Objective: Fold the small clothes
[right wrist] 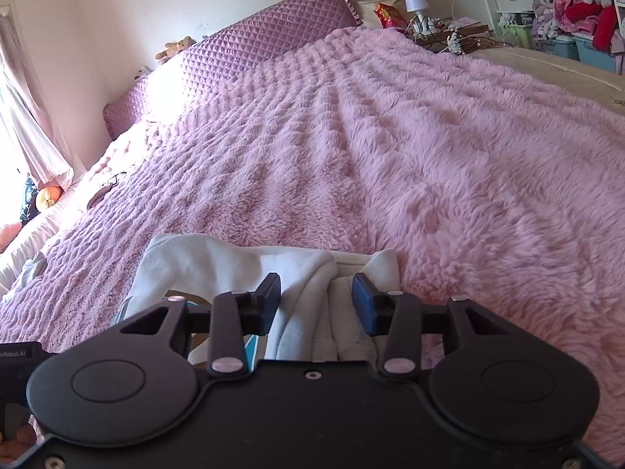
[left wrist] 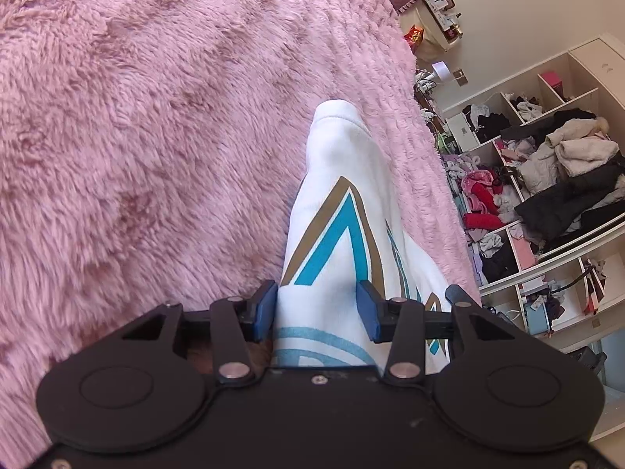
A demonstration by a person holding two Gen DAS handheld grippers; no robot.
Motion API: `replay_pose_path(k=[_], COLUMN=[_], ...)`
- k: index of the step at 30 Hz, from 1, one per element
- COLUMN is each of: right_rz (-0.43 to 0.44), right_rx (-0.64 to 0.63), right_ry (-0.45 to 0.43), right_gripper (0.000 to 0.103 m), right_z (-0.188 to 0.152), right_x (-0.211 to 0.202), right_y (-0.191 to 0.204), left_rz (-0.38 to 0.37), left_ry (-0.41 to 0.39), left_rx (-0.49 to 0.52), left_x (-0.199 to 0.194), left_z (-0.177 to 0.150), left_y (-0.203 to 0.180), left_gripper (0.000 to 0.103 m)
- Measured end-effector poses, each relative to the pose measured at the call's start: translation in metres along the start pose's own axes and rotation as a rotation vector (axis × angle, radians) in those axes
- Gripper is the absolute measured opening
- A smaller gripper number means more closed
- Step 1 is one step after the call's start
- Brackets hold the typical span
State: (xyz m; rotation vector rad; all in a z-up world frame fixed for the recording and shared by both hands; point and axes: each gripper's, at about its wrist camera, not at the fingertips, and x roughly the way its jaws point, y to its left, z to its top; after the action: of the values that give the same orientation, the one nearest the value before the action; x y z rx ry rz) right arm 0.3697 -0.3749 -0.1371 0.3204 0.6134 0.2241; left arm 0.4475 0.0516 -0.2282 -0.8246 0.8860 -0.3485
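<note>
A small white garment [left wrist: 343, 211] with a teal and gold print lies on the pink fluffy blanket [left wrist: 156, 136]. In the left wrist view my left gripper [left wrist: 317, 310] has its blue pads [left wrist: 262, 312] spread, and the printed cloth bulges up between them. In the right wrist view the same white garment [right wrist: 218, 262] lies bunched under my right gripper [right wrist: 315, 299], whose pads [right wrist: 361, 305] are apart over folded white layers. I cannot tell whether the pads touch the cloth.
The blanket covers a wide bed [right wrist: 390, 136] with purple quilted pillows [right wrist: 265, 43] at its head. A bedside table with a lamp [right wrist: 416, 6] stands beyond. Open shelves stuffed with clothes [left wrist: 554, 179] stand past the bed's edge. Another device [right wrist: 17, 355] shows at lower left.
</note>
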Motion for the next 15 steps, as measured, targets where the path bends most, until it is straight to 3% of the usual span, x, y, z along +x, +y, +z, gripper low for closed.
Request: replay_pose_path(k=[3, 6, 7, 8, 9, 11, 15], right_rz=[0.032, 0.038, 0.038, 0.041, 0.035, 0.02, 0.007], right_rx=[-0.013, -0.022, -0.015, -0.013, -0.014, -0.019, -0.064], right_ry=[0.018, 0.093, 0.098, 0.101, 0.099, 0.073, -0.021], right_gripper=[0.042, 0.041, 0.038, 0.025, 0.015, 0.01, 0.009], right_z=[0.001, 0.001, 0.001, 0.002, 0.004, 0.007, 0.019], right_x=[0.001, 0.014, 0.016, 0.017, 0.017, 0.011, -0.013], right_y=[0.004, 0.004, 0.003, 0.003, 0.003, 0.006, 0.01], left_rz=[0.01, 0.019, 0.022, 0.024, 0.027, 0.039, 0.083], left_ry=[0.0, 0.003, 0.004, 0.004, 0.004, 0.002, -0.02], left_rx=[0.007, 0.006, 0.006, 0.008, 0.008, 0.02, 0.166], left_x=[-0.001, -0.002, -0.002, -0.002, -0.003, -0.004, -0.005], left_z=[-0.001, -0.001, -0.001, -0.001, 0.0, 0.001, 0.004], left_y=[-0.001, -0.002, -0.002, -0.003, -0.004, -0.009, -0.039], left_gripper=[0.044, 0.044, 0.044, 0.044, 0.044, 0.044, 0.044])
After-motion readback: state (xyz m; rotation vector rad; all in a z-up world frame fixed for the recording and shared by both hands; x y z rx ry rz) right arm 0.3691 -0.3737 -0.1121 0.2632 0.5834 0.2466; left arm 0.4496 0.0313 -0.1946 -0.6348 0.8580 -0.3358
